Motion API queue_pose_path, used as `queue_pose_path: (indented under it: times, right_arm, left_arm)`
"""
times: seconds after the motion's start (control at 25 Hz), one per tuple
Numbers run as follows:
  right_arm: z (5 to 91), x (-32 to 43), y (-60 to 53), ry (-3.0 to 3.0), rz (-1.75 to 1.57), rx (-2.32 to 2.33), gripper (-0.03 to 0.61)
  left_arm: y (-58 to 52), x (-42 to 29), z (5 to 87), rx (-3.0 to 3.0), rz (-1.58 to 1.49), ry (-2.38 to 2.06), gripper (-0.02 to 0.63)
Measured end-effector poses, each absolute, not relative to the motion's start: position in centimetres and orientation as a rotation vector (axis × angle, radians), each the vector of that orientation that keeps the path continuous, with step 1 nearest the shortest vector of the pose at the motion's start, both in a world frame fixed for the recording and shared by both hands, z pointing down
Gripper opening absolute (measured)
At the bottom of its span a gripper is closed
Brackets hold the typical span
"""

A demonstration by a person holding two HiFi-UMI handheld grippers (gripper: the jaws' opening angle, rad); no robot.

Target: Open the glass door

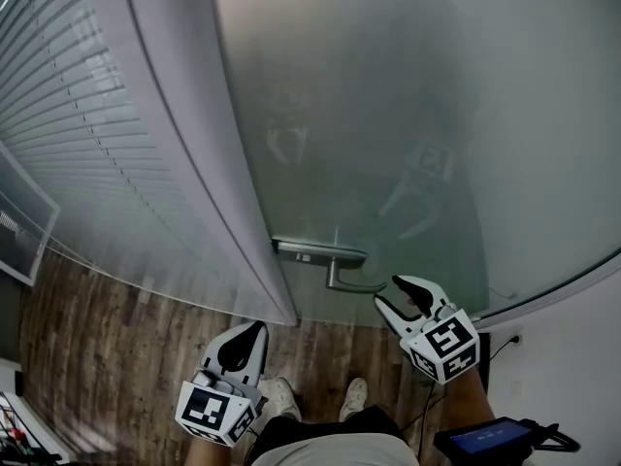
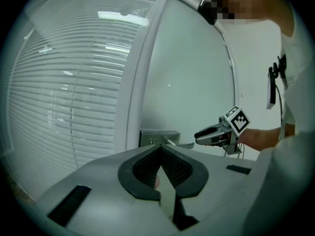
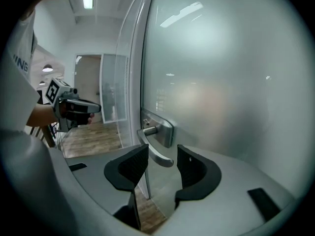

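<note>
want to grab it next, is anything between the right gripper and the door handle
Nothing visible stands between them. The right gripper has its jaws open, and the door handle has its free end right at their mouth.

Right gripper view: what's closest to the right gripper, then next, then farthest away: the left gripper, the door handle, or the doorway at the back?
1. Door handle: right in front, by the open jaws.
2. Left gripper: off to the left, farther out.
3. Doorway: far back, behind the left gripper.
</note>
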State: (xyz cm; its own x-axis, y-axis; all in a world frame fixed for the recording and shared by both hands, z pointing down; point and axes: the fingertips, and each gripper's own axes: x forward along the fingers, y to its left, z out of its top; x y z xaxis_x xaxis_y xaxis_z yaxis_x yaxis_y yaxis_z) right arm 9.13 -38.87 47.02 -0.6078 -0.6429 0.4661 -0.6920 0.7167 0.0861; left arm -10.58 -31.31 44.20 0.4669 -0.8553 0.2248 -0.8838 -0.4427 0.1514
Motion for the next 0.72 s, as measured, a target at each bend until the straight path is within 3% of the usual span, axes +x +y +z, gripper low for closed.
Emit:
queue_pose_path:
  times: [0.72]
  right_arm:
    - [49.2, 8.2, -39.8, -2.404, 0.111, 0.953, 0.156]
  left_arm:
    - [-32.5, -11.2, 44.6, 2.466, 0.170, -1.495, -0.002]
